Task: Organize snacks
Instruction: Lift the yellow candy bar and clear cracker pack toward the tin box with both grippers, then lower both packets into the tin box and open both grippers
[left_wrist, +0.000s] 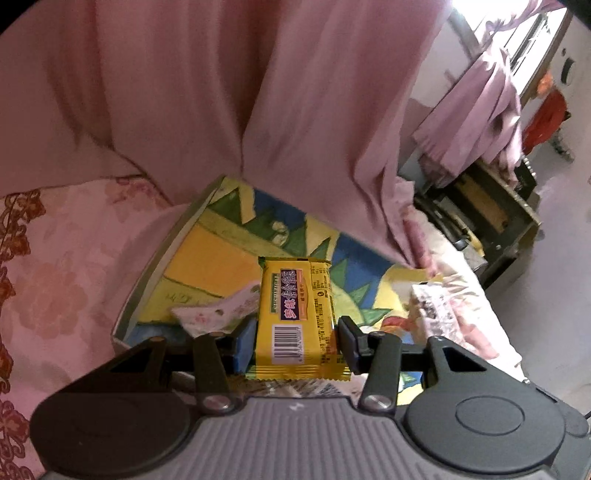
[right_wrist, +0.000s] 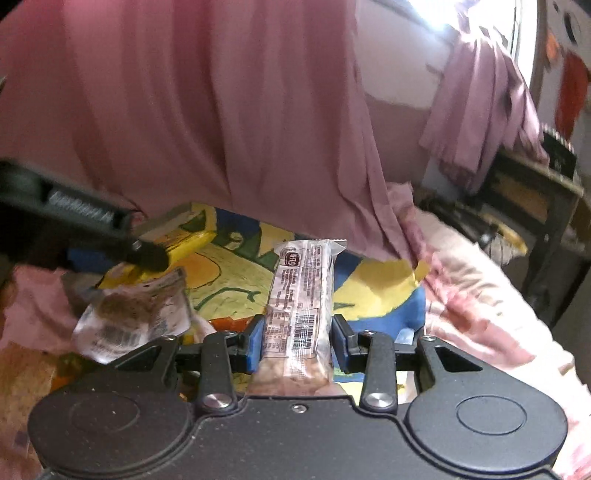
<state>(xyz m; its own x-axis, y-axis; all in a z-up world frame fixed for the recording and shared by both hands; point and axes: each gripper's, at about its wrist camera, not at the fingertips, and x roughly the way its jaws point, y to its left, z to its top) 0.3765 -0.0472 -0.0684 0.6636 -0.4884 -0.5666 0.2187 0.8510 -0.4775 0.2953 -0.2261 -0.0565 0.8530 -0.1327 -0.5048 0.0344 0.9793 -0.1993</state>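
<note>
Floral bed (left_wrist: 55, 280); colourful painted board (left_wrist: 207, 240) lying on it.

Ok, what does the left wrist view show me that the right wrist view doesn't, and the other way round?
Left wrist only: the left gripper clamped on a yellow snack packet, barcode facing the camera. Right wrist only: the right gripper clamped on a clear-wrapped bar, plus a crumpled clear packet lying at its left. Both show the colourful painted board beneath and the pink curtain behind.

Snack bar wrapper (left_wrist: 295, 317): yellow, white barcode panel. Second bar (right_wrist: 301, 306): clear wrapper, dark print. Board (left_wrist: 221, 236): painted yellow, blue, green. Curtain (left_wrist: 221, 92): pink. Bedding (left_wrist: 62, 273): pale pink floral.
</note>
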